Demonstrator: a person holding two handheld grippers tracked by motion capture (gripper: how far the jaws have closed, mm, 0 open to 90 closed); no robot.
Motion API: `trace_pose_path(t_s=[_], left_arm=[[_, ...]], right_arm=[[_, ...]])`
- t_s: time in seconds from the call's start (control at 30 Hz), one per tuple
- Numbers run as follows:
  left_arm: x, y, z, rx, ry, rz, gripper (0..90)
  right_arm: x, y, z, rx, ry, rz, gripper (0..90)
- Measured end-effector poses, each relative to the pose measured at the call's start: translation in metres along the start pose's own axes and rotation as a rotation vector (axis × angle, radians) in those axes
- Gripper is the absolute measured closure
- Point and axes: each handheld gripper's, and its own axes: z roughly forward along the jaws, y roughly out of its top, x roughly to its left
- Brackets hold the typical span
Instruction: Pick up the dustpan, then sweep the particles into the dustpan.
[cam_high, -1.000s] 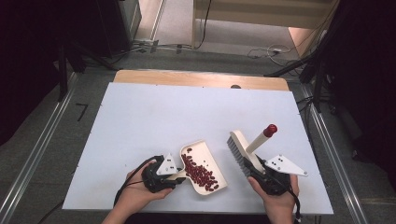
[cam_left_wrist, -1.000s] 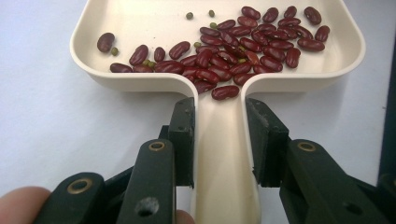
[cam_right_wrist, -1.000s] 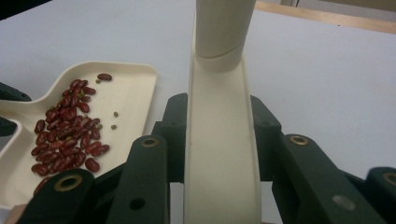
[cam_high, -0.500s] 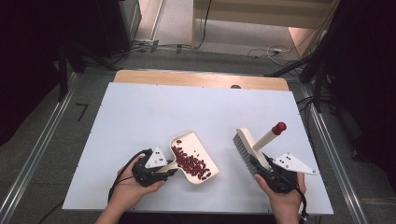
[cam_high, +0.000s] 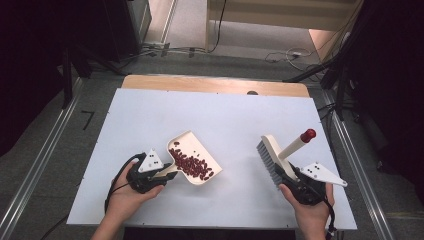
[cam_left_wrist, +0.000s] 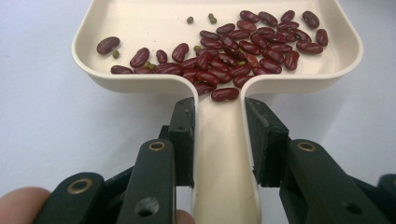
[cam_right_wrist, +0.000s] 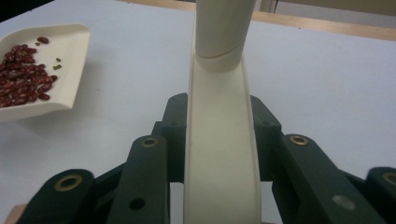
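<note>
1. We hold the cream dustpan (cam_high: 195, 161) by its handle in the left gripper (cam_high: 169, 172). In the left gripper view the two black jaws press against both sides of the handle, so the pinch is firm.
2. The red beans (cam_left_wrist: 243, 49) lie inside the pan, heaped toward the handle end, with a few small green ones (cam_left_wrist: 212, 18) among them. One bean sits right at the mouth of the handle channel.
3. The pan is at front left of the white table (cam_high: 230, 117). We cannot tell whether it rests on the table or is lifted just clear.
4. The right gripper (cam_high: 281, 176) clamps the flat cream handle of the hand brush (cam_high: 272, 157); the right gripper view shows both jaws bearing on its edges. The brush stands well apart from the pan, bristles facing left, red-capped end (cam_high: 308, 134) pointing up and away.
5. Status: we see no loose beans on the table, so sweeping looks finished.
6. Remaining, in our judgement: carry the loaded pan level to wherever it is to be emptied, and set the brush down. No receiving container is visible.
</note>
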Motion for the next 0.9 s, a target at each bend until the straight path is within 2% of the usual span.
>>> trace_pose_path(t_s=[0.5,0.9], left_arm=[[0.025,-0.011,-0.021,-0.028,0.067,-0.066,66.6],[0.041,-0.023,-0.032,-0.05,0.121,-0.123,66.6]], right_arm=[[-0.012,-0.002,-0.002,-0.001,-0.019,0.022,64.4],[-0.022,-0.003,-0.006,-0.004,-0.038,0.04,64.4]])
